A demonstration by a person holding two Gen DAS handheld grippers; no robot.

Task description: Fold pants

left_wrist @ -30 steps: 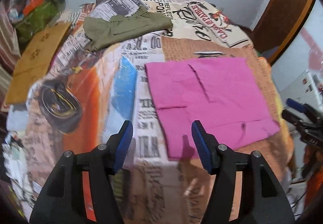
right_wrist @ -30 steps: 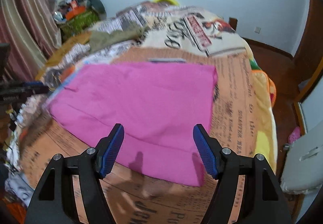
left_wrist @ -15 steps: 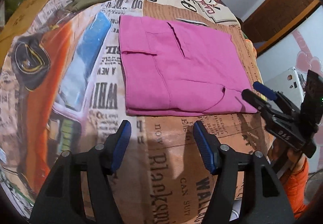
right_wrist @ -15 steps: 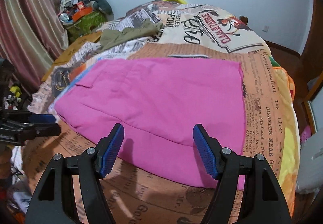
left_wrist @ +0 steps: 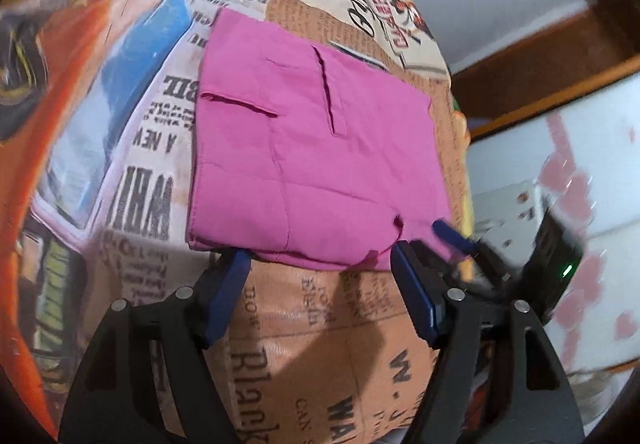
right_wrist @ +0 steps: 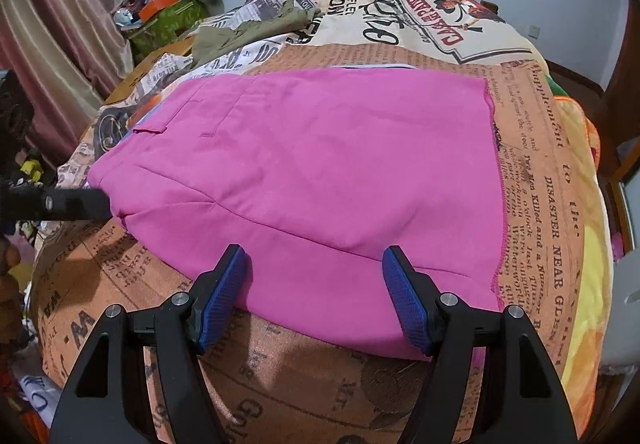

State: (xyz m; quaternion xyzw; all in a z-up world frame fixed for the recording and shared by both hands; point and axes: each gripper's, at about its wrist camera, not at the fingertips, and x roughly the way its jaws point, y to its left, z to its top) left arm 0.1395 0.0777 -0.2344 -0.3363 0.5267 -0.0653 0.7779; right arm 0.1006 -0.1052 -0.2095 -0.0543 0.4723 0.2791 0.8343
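Both claws spread wide at the near edge of the pink pants, ready to take hold.

The pants [right_wrist: 320, 172] lie folded into a flat rectangle on the newspaper-print bedspread [right_wrist: 560, 212], well apart from the olive garment [right_wrist: 256, 28] at the far end. Your right claw [right_wrist: 316, 284] is released, its blue pads straddling the near hem; your left claw [left_wrist: 320, 276] is also released, just at the near edge toward the left corner. I judge the next fold needs both near corners, so slide each lower finger under all the layers before you clench, keep the two grips level, and lift together so the hem stays straight and the stack does not skew.
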